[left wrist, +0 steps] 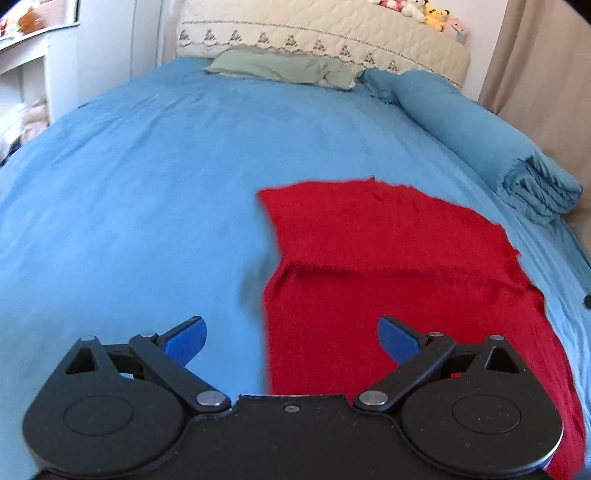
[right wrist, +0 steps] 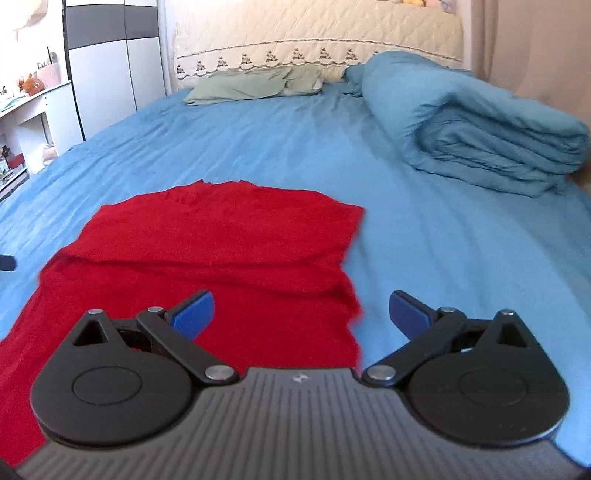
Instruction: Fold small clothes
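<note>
Left wrist view
Left tongs (left wrist: pixel 291 338): black linkage arms with blue pads, spread wide apart and released, grasping nothing.
Red knitted cloth (left wrist: pixel 388 258): lies flat on the bed with its upper part doubled over, so a fold ridge crosses it; its left edge runs between the pads.
Bed (left wrist: pixel 147 184): covered by a smooth blue sheet that carries the cloth toward the bed's right edge.
Folded blue quilt (left wrist: pixel 480 136): rolled along the right edge of the bed, apart from the cloth.
Pale green pillow (left wrist: pixel 280 68): flat at the head edge, against the cream quilted headboard (left wrist: pixel 314 29).

Right wrist view
Right tongs (right wrist: pixel 301 314): blue pads spread wide, released, empty.
Red knitted cloth (right wrist: pixel 221 240): its right edge passes between the pads; left pad is over the cloth, right pad over the bare sheet.
Folded blue quilt (right wrist: pixel 480 122): stacked at the far right edge.
White wardrobe (right wrist: pixel 114 66): stands beyond the bed's far left corner.
</note>
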`<state>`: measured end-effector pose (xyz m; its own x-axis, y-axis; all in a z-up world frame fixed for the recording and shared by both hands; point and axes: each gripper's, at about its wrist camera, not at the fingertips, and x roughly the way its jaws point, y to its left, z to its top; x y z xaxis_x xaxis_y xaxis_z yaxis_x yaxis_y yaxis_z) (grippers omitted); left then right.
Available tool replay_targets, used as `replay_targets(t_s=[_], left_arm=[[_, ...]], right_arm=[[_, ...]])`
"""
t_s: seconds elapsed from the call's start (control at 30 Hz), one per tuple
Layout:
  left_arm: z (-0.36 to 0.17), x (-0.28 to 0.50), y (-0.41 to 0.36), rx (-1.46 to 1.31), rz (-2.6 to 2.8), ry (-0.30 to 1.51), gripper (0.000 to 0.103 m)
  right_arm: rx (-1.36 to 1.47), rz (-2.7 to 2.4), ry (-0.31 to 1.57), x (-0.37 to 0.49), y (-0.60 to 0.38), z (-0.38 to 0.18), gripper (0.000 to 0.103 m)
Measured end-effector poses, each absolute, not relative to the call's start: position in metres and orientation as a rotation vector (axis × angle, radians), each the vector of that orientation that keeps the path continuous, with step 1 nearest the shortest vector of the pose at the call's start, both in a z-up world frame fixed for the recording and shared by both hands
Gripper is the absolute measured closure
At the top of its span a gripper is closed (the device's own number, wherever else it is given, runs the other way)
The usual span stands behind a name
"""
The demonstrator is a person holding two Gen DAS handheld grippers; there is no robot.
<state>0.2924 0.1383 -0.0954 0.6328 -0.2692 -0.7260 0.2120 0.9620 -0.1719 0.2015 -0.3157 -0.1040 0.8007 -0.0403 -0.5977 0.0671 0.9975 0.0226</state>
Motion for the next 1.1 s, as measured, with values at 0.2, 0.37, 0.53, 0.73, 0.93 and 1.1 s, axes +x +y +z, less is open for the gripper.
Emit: replay_targets(t_s=[0.2,0.37,0.53,0.73,0.93,1.1], left_arm=[[-0.105,0.209,0.164,-0.098,-0.309,0.95,0.002],[-0.127,0.167,0.151,-0.15,-0.374,1.033,0.009],[-0.147,0.148,0.142,-0.153,-0.375,1.09,0.02],[-0.151,0.144,0.136,-0.128,-0.353,1.087,0.031],[-0.153,0.146,0.138,-0.125,-0.35,1.09,0.043],[-0.156,0.145,0.132,-0.119,-0.376,1.103,0.044]], right_arm=[[0.042,-0.064,0.679,0.11,-0.326,-0.087,0.0],[0.087,-0.079,0.744,0.056,-0.325,-0.112,0.0],[0.142,-0.092,0.784,0.025,-0.318,-0.141,0.0],[0.174,-0.102,0.827,0.013,-0.318,-0.162,0.0],[0.192,-0.101,0.854,0.013,-0.32,-0.174,0.008],[0.25,-0.069,0.882,0.012,-0.319,-0.183,0.026]])
